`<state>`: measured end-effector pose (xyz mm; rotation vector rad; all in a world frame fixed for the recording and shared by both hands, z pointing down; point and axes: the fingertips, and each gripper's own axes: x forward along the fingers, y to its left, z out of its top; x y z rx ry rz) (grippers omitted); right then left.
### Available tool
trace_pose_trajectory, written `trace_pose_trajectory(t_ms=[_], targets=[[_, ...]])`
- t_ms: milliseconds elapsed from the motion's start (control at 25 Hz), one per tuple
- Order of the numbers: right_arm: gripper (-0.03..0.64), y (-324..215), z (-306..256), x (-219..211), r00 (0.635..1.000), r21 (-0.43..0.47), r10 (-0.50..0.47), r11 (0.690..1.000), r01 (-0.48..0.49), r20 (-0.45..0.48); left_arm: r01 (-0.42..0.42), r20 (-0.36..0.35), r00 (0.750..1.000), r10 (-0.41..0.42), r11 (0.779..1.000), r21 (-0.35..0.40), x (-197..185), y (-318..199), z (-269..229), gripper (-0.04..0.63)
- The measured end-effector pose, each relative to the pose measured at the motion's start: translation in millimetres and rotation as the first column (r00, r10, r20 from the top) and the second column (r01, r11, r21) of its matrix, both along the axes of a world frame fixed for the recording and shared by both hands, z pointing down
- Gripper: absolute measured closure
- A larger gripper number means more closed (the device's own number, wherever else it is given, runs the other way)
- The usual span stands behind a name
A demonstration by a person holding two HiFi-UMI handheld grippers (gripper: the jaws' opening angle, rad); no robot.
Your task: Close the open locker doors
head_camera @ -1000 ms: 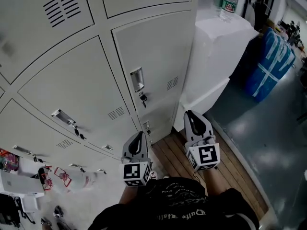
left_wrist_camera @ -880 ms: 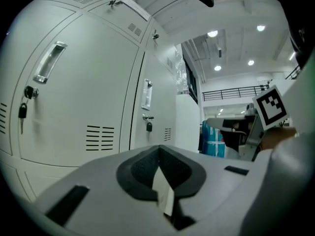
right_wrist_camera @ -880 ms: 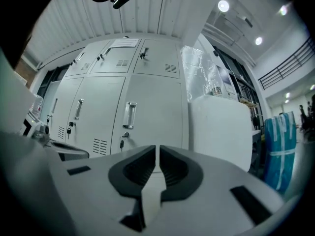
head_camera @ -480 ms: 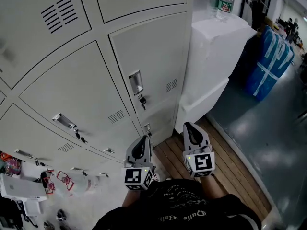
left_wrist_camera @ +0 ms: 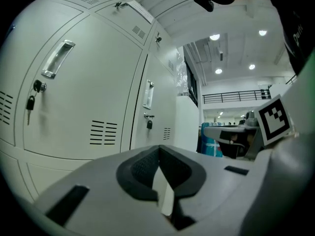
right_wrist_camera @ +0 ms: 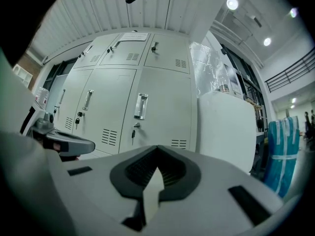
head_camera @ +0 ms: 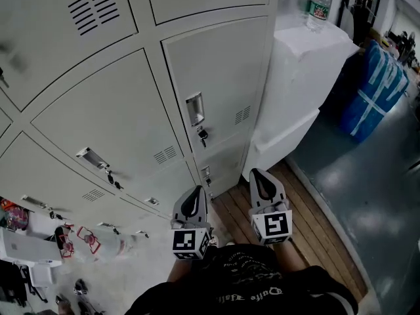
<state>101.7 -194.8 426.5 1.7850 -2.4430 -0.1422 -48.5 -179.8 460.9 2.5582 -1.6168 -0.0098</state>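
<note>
Pale grey painted steel makes up the locker doors, which fill the far and left part of the scene. Every door in view sits flush with its frame, and no open one shows. The nearest column has a recessed handle with a key hanging from the lock just below it. Other doors to the left carry similar handles and keys.

The left tongs and right tongs are held level, side by side, near the foot of that column but apart from it. The left tongs are together with nothing in them. The right tongs have just been closing and are now together, also with nothing in them.

To the right of the lockers stands a white block with a water bottle on top. A blue bag lies farther right, and a plank floor runs underneath.

As I judge it, the doors here are done, and any door left open is out of view. That is one hazard, since a turn towards it could catch its edge. A door that looks flush may not be latched, and it could swing back out. Closed tips can skid on smooth paint when they push. A careless sweep could also knock a hanging key.
</note>
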Motion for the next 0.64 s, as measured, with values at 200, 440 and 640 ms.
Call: trace_pose_trajectory(t_ms=[200, 440, 640], targets=[[0.613, -1.9, -0.1, -8.8, 1.000, 0.006, -0.021, 1.000, 0.021, -0.004, 0.021, -0.001, 1.000, -0.021, 1.000, -0.001, -8.2, 2.3, 0.2, 0.588], [0.612, -3.1, 3.9, -19.1, 0.999, -0.002, -0.048, 0.999, 0.048, -0.010, 0.040, -0.002, 0.999, -0.040, 0.999, -0.011, -17.7, 4.6, 2.5, 0.588], [0.613, -6.1, 2.4, -22.7, 0.999, 0.000, -0.039, 0.999, 0.039, -0.027, 0.052, -0.002, 0.999, -0.052, 0.999, -0.015, -24.4, 4.1, 5.3, 0.588]])
